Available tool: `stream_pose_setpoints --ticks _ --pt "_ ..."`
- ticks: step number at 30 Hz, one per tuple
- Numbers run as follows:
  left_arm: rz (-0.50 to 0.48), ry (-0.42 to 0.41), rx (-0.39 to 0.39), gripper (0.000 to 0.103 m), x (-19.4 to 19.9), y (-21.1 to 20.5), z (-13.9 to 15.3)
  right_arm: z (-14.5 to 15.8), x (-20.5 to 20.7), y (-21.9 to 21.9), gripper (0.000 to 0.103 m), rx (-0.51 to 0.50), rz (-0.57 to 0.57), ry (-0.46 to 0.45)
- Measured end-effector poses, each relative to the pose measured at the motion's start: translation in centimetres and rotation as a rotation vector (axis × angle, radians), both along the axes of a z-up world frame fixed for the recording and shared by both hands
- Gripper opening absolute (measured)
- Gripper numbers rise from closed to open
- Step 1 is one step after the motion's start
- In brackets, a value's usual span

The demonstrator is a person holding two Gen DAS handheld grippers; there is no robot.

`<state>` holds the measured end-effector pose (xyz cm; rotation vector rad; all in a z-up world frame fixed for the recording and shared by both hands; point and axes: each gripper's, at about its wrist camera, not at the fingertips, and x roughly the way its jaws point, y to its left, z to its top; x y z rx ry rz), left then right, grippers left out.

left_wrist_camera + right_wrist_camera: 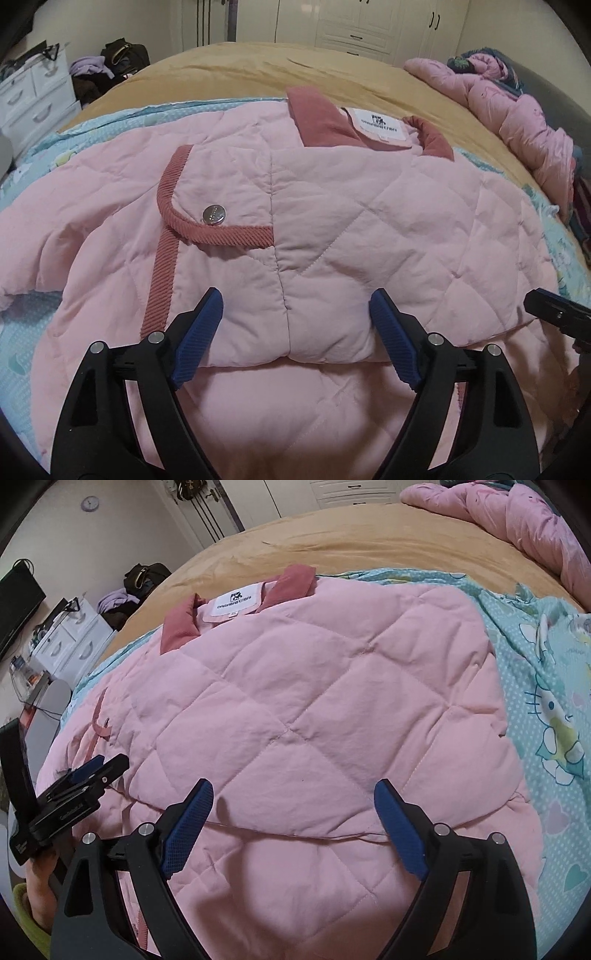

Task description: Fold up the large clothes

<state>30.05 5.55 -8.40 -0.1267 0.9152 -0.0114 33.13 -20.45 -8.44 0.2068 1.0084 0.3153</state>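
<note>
Nearest the lens in each wrist view is a pair of blue-padded fingers spread wide over the folded edge of a pink quilted jacket [332,229], with nothing between the pads: the left gripper [297,306] and the right gripper [295,794] both stand apart and hold nothing. The jacket lies flat on a teal printed sheet [546,672] over a tan blanket [236,66], its dusty-rose collar [317,114] at the far end. Only the left view shows the corduroy-trimmed pocket flap [221,206] with its silver snap [213,214]; only the right view shows the cartoon-cat print and the left gripper from the side, with the holder's hand [38,882] beneath it. Both grippers tilt downward at the jacket's near fold. Bare sheet lies right of the jacket; a crumpled pink quilt [517,122] sits well apart at the bed's far right.
</note>
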Motion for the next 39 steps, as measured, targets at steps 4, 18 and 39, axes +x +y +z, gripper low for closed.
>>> stream_pose_setpoints --ticks 4,18,39 --pt "0.012 -0.002 -0.048 0.089 -0.4 0.4 1.0 1.2 -0.4 -0.1 0.088 0.042 0.002 -0.020" --pt "0.160 -0.088 -0.048 0.094 -2.4 4.7 5.0 6.7 -2.5 4.2 0.099 0.051 0.088 -0.165" --pt "0.551 -0.147 -0.103 0.094 -7.2 19.2 6.5 10.4 -4.6 16.9 0.099 0.056 0.311 -0.247"
